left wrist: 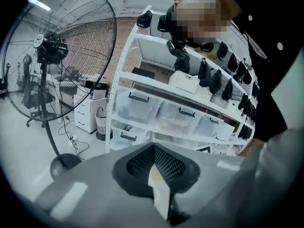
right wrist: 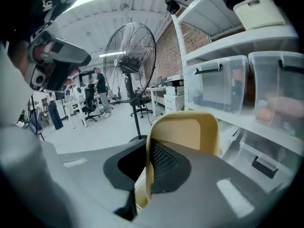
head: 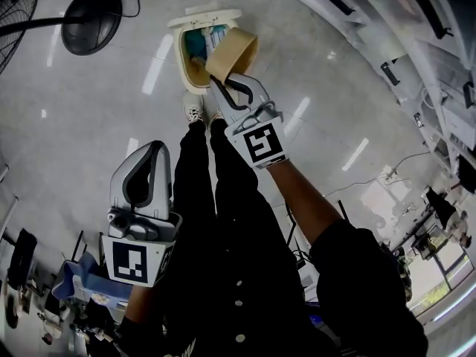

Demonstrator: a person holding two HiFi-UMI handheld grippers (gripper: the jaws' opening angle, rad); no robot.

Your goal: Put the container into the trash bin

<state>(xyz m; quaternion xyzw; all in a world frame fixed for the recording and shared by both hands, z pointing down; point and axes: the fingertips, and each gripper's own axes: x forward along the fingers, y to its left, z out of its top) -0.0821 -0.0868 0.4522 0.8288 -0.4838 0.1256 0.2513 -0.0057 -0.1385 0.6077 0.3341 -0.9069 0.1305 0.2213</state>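
In the head view a cream trash bin [head: 187,69] stands open on the floor ahead of the person's shoes, with blue and white waste inside. My right gripper [head: 216,82] is shut on the wall of a tan container [head: 233,53], which hangs tilted right over the bin's mouth. The right gripper view shows that tan wall [right wrist: 190,134] pinched between the jaws of the right gripper [right wrist: 147,163]. My left gripper [head: 147,151] is held low at the left, well back from the bin. Its jaws are closed, and the left gripper [left wrist: 154,151] shows only a pale sliver at their seam.
A big floor fan has its round base [head: 91,19] left of the bin and its cage [left wrist: 64,56] in the left gripper view. White shelving with clear boxes [left wrist: 183,113] runs along the right side [head: 416,43]. The person's dark legs [head: 216,199] fill the middle.
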